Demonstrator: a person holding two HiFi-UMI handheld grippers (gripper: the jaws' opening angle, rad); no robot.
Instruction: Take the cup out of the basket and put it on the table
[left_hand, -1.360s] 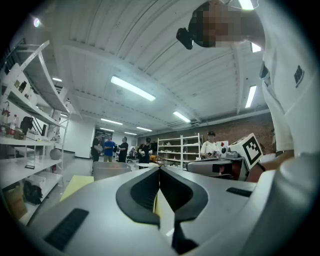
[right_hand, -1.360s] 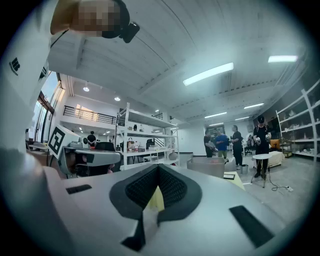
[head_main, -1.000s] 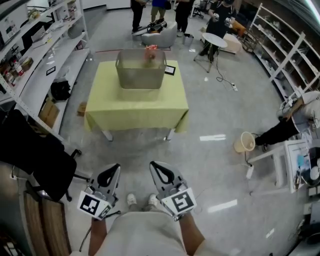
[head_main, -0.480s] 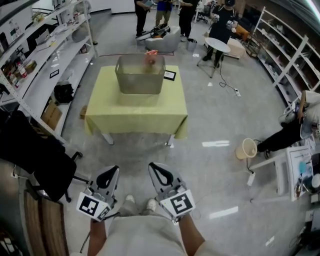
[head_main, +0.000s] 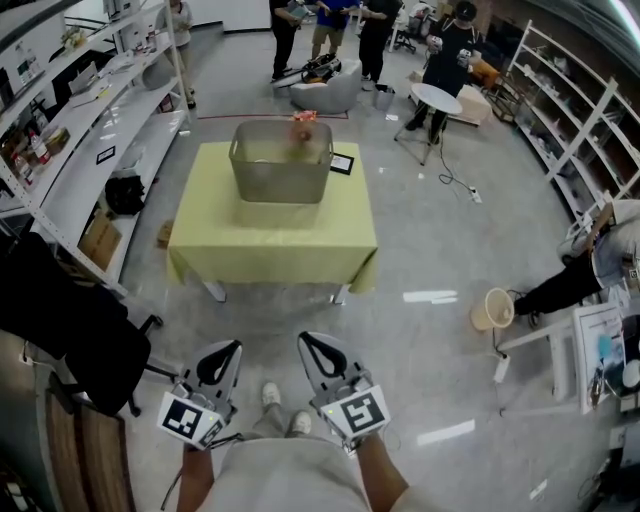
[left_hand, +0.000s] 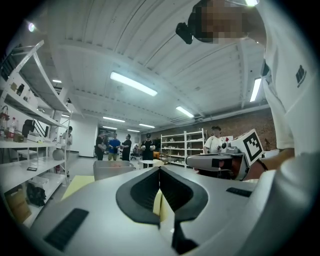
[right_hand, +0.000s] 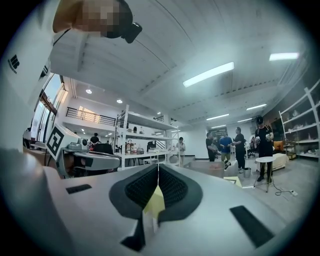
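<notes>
We stand well back from the table (head_main: 270, 232), so the step in hand is, as we judge it, the walk up to it. Both tools are held level in front of us: the left gripper (head_main: 226, 350) has its jaws pressed together on nothing, and the right gripper (head_main: 312, 342) likewise. To do this well, we should stop close enough to look down into the basket (head_main: 280, 180), spread one pair of jaws before they cross the rim, and come in from above, since the walls look tall. The other gripper could steady the basket if it slides on the cloth.

The basket stands upright and open on the far half of the table, a card (head_main: 342, 163) just beside it. Inside, near the far wall, shows a reddish thing that we take for the cup (head_main: 300, 133); whether it stands or lies is too small to tell. Nothing else shows in there
</notes>
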